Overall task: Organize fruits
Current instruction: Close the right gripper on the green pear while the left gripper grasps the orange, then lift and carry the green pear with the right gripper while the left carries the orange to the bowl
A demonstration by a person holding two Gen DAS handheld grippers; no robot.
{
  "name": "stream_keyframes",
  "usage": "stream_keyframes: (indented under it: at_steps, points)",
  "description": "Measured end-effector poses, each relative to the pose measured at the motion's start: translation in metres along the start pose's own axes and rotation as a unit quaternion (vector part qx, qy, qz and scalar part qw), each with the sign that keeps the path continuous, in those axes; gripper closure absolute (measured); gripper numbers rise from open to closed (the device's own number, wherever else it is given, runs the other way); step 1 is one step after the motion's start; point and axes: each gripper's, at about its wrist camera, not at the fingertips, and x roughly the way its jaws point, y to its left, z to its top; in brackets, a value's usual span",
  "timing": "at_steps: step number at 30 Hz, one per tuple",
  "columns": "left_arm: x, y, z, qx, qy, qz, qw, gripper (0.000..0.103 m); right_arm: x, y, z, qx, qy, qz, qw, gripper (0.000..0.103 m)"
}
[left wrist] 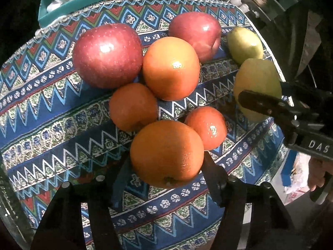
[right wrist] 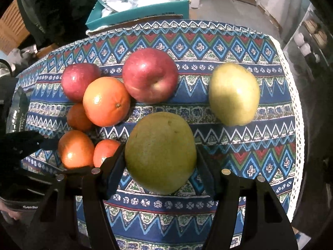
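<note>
- Patterned cloth (right wrist: pixel 239 152) in blue, red and green zigzags covers the table; behind its far edge sits a teal box (right wrist: pixel 143 10) with bags in it.
- At the left of the right wrist view, the left gripper (right wrist: pixel 41 143) reaches in beside the oranges.
- In its own view the left gripper (left wrist: pixel 164 170) has a big orange (left wrist: pixel 166 154) between its fingers; the right finger (left wrist: pixel 212 179) lies against the peel, but whether the left one touches I cannot tell. The jaws stand fairly narrow.
- Just behind that fruit lie a small orange (left wrist: pixel 133 106), a second big orange (left wrist: pixel 170 68) and a reddish tangerine (left wrist: pixel 206 127), bunched together.
- Two red apples (left wrist: pixel 107 55) (left wrist: pixel 194 34) sit behind them, touching the cluster.
- Further right, the right gripper (right wrist: pixel 160 166) clasps a green pear (right wrist: pixel 160 152) on both sides, holding it above the cloth.
- From the left wrist view the same gripper (left wrist: pixel 260 102) comes in from the right, fingers around the pear (left wrist: pixel 257 81).
- A second pear (right wrist: pixel 234 93) lies on the cloth at the right, apart from the rest.
</note>
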Motion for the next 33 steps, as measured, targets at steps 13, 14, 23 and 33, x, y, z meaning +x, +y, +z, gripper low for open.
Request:
stream_keyframes:
  at_steps: [13, 14, 23, 33]
  points:
    - [-0.046, 0.020, -0.016, -0.001, -0.074, 0.056, 0.9957, 0.036, -0.023, 0.023, 0.006, -0.029, -0.039, -0.025, 0.998, 0.039]
    - [-0.051, 0.022, -0.017, -0.001, -0.081, 0.060, 0.9949, 0.036, -0.025, 0.025, 0.006, -0.031, -0.042, -0.023, 0.998, 0.039]
    - [-0.093, 0.040, -0.027, -0.018, -0.122, 0.080, 0.9891, 0.036, -0.050, 0.052, 0.010, -0.050, -0.075, -0.005, 0.996, 0.039]
    - [-0.128, 0.048, -0.038, -0.026, -0.152, 0.095, 0.9834, 0.036, -0.081, 0.080, 0.014, -0.079, -0.115, 0.003, 0.990, 0.039]
